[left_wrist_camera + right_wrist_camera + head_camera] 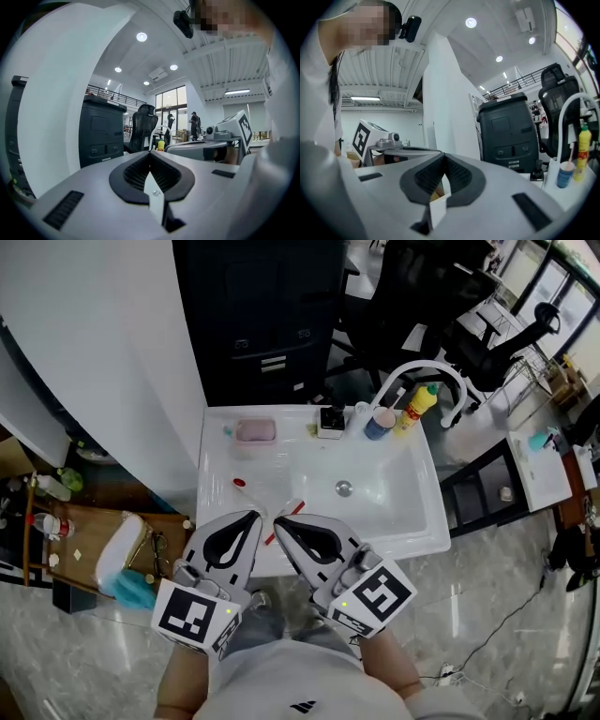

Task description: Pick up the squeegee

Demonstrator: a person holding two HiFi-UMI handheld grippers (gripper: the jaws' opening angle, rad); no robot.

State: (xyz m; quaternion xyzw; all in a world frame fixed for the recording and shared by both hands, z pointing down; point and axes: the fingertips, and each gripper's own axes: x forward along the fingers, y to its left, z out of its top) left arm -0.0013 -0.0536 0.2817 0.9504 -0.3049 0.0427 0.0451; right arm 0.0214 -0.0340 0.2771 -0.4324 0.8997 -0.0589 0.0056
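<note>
Left tongs [257,516], right tongs [278,520] — both closed

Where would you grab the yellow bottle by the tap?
Around its middle, from the front, across the basin. The yellow bottle stands upright on the back ledge of the sink, so level jaws could probably close on its sides. The tap arches close by it and the blue cup stands right beside it, so coming from above or from that side looks cramped.

Red-handled squeegee [296,510], slanted, near sink [417,538] front
</note>
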